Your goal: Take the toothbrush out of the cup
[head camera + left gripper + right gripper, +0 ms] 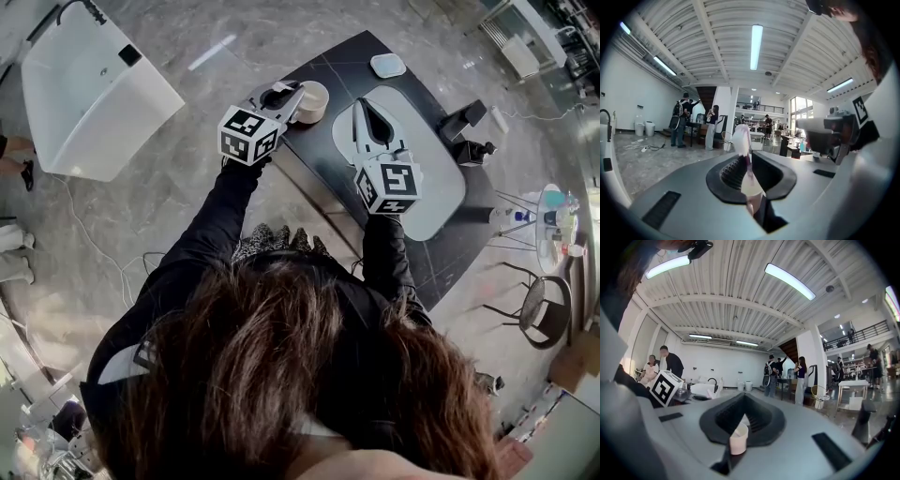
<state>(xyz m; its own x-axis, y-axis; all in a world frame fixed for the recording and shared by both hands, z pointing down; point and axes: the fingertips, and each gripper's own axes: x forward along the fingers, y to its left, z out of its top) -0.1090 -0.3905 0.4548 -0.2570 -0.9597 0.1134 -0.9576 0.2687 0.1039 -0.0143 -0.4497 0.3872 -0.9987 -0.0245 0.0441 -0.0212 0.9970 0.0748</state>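
A toothbrush [742, 138] with a pale pink-white head stands up between the jaws of my left gripper [751, 190], which is shut on its handle. In the head view that left gripper [292, 97] hovers right beside the round beige cup [315, 101] at the near left end of the black counter [323, 159]; the brush itself is too small to make out there. My right gripper [367, 106] is held over the pale oval basin [436, 192]. In its own view the right gripper [739, 430] is shut, with nothing held between the jaws.
A white bathtub [94, 84] stands on the floor at the far left. On the counter are a small white dish [387, 65] at the back and black dispensers [464, 120] to the right. A round side table [553, 225] with bottles is at the far right. People stand in the hall [684, 119].
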